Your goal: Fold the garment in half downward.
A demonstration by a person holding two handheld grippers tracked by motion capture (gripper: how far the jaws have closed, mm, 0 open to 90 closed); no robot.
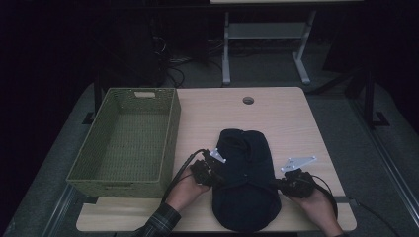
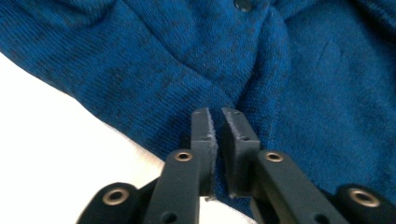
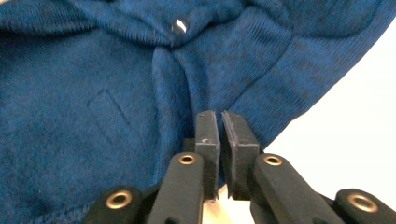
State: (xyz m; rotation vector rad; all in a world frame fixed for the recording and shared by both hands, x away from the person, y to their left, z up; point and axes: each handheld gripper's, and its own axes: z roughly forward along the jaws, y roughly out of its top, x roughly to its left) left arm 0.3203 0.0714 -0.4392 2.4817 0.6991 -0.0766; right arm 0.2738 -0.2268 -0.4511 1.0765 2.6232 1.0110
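Both my jaws are pinched on the sweater's edges, one on each side.

The blue knit sweater [image 1: 245, 177] lies bunched on the near middle of the surface [image 1: 286, 116], its near end at the front edge. My left gripper [image 1: 213, 174] meets its left side and my right gripper [image 1: 280, 184] its right side. In the left gripper view the jaws are nearly closed, with a fold of fabric [image 2: 280, 88] puckering up from between them; in the right gripper view they stand the same way, pinching the knit near its ribbed hem [image 3: 299, 74]. The slit between each pair is narrow, so I think cloth sits in it, though the pinch itself is hidden. A button [image 3: 179, 25] shows farther along. A green basket [image 1: 129, 140] stands left of the sweater, apart from it.
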